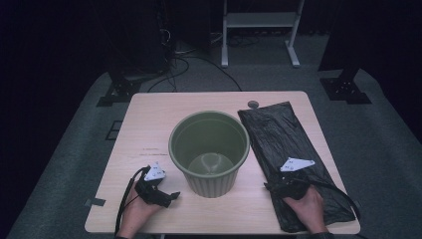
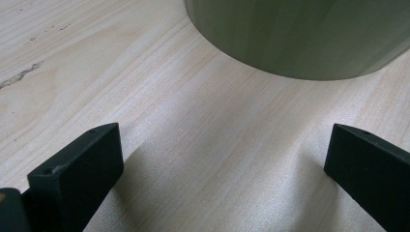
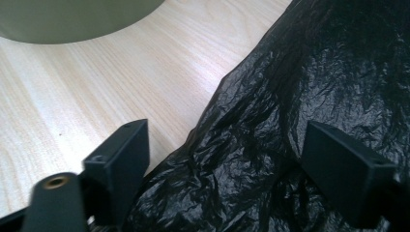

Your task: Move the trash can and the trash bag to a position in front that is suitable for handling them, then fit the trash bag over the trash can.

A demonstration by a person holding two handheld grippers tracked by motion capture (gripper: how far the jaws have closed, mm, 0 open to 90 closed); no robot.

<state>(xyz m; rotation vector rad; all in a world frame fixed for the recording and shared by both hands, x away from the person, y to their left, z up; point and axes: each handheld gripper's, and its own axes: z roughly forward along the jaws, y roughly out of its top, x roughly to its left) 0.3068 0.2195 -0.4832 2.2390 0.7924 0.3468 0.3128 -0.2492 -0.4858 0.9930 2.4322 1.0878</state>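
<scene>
— So where's the black bag (image 1: pixel 293 159)?
— Flat, right of the green bin (image 1: pixel 209 152). The right claw (image 3: pixel 227 166) is spread over its near edge; pinch one layer. The left claw (image 2: pixel 222 164) is spread, empty.

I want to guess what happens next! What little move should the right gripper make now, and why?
Probably close on the bag. The right gripper has its jaws open astride the bag's edge, not pinching it yet, and the bin stands unlined beside it.
</scene>
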